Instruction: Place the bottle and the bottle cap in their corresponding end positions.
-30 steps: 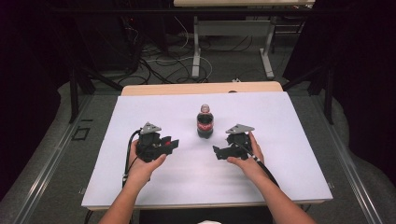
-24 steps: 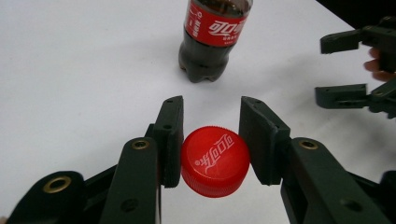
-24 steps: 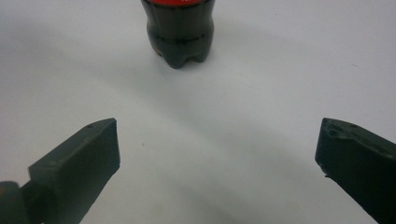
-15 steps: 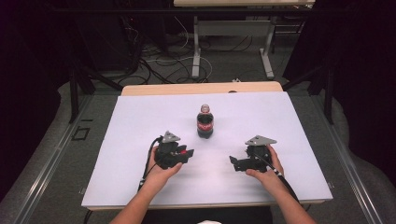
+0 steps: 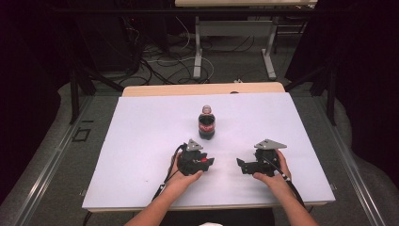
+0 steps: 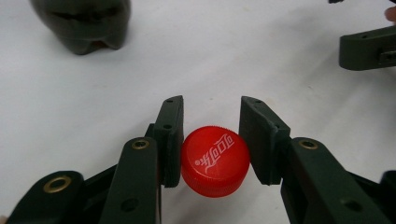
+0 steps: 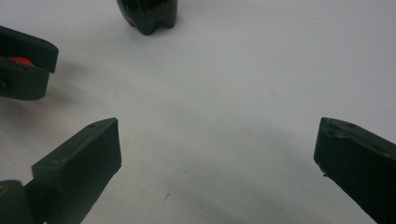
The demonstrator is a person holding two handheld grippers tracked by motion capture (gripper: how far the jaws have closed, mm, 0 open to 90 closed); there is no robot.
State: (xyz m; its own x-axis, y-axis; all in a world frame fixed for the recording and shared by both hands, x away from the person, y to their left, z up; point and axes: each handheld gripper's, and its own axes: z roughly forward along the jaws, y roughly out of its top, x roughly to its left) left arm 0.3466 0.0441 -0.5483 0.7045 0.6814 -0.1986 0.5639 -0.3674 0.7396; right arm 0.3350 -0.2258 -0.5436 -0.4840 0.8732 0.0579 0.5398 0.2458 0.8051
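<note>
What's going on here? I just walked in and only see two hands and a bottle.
A person at a white table holds a gripper in each hand. The left gripper has its jaws shut on a red bottle cap, held low over the table in front of a dark cola bottle. The bottle stands upright in the middle, apart from both grippers. The right gripper sits nearby with its jaws wide open and nothing between them.

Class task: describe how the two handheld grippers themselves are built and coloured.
Both the left gripper and right gripper are black, each topped by a grey three-cornered plate. A black cable trails from each. Their jaws are dark, flat-faced blocks on arms with brass-coloured rivets. The forearms are bare.
</note>
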